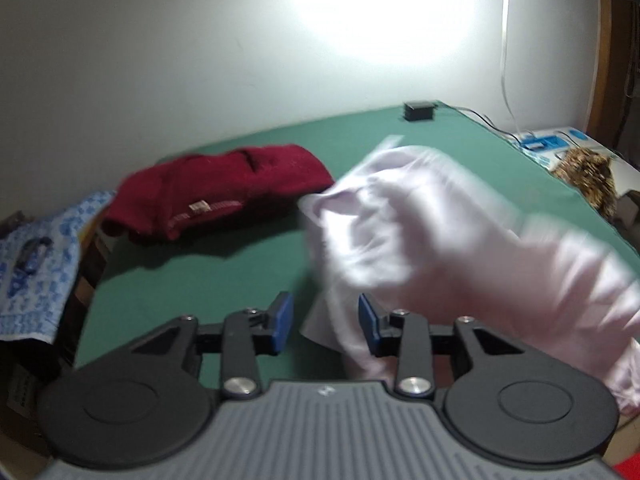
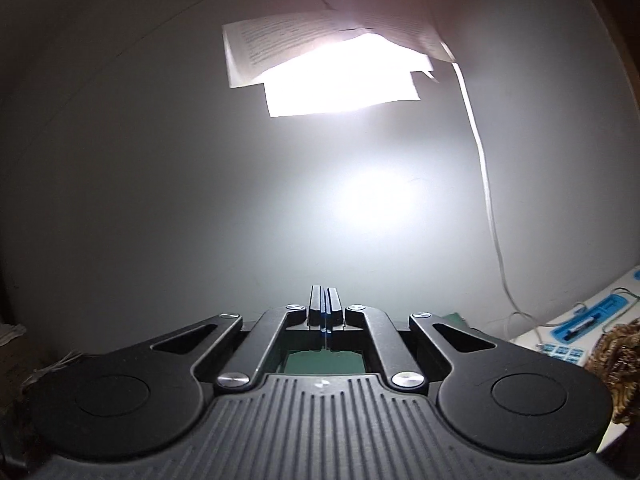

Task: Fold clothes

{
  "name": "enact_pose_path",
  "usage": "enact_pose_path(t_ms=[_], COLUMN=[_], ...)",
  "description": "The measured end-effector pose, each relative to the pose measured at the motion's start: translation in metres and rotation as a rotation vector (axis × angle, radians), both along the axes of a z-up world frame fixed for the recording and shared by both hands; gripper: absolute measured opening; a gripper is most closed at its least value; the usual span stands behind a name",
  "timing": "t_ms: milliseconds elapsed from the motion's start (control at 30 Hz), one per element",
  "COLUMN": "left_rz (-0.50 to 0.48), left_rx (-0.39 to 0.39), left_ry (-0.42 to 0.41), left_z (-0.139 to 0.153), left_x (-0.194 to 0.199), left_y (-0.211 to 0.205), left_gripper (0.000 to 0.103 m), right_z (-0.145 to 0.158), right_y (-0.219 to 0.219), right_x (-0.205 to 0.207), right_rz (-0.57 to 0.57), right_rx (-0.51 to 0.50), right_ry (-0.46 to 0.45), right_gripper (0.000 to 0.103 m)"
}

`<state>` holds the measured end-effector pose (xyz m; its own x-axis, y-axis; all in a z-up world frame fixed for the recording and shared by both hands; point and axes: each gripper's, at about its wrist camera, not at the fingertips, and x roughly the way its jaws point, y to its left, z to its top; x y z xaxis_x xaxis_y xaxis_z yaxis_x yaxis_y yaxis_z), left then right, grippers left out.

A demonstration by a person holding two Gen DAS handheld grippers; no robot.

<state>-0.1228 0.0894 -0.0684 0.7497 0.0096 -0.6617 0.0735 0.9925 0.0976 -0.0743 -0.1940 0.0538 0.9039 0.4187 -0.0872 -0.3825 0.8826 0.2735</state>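
The pale lilac, motion-blurred cloth garment (image 1: pixel 432 240) hangs bunched above the green bench (image 1: pixel 192 280), just ahead-right of the left gripper (image 1: pixel 326 322), whose jaws stand apart, while the right gripper (image 2: pixel 325 304), jaws together on nothing visible, faces the wall.

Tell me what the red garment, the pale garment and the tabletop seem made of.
Red garment: probably knit or fleece, matte and fuzzy-looking. Pale garment: thin, smooth woven cloth, judging by fine creases; blur leaves it open. Tabletop: flat matte green, likely felt or mat.

Two garments: pale garment (image 1: pixel 440 232), red sweater (image 1: pixel 224 196).
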Motion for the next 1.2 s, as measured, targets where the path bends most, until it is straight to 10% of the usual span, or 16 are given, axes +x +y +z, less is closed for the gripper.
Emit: enact_pose_path(t_ms=[200,333,533,600,633,667,933,1100,1200], left_rz=[-0.01,0.027,0.123,0.143,0.146,0.148,0.014,-0.095,-0.089], left_rx=[-0.05,-0.073,-0.072,-0.056,-0.045,-0.032,0.0,-0.024,-0.086], left_ry=[0.062,0.036,0.029,0.041,0.046,0.05,0.062,0.077,0.127], left_z=[-0.014,-0.007,-0.003,-0.007,-0.008,-0.01,-0.026,-0.042,-0.049], left_x=[0.004,0.001,-0.009,-0.015,-0.018,-0.021,-0.018,0.015,0.038], left_y=[0.007,0.026,0.064,0.075,0.079,0.082,0.06,0.022,0.014], left_gripper=[0.039,0.06,0.061,0.062,0.062,0.062,0.068,0.08,0.049], right_z=[-0.046,-0.105,-0.176,-0.187,-0.189,-0.192,-0.121,-0.113,-0.109], right_y=[0.045,0.123,0.206,0.213,0.213,0.213,0.056,0.053,0.079], right_x=[-0.021,-0.039,-0.028,-0.02,-0.013,-0.006,0.058,0.036,0.0], right_rz=[0.271,0.491,0.537,0.457,0.408,0.358,-0.018,-0.109,0.039], right_rx=[-0.213,-0.426,-0.681,-0.751,-0.773,-0.794,-0.304,-0.485,-0.529], right_ry=[0.14,0.207,0.244,0.234,0.236,0.238,0.4,0.285,0.171], right_gripper=[0.071,0.069,0.065,0.047,0.008,0.0,0.001,0.007,0.054])
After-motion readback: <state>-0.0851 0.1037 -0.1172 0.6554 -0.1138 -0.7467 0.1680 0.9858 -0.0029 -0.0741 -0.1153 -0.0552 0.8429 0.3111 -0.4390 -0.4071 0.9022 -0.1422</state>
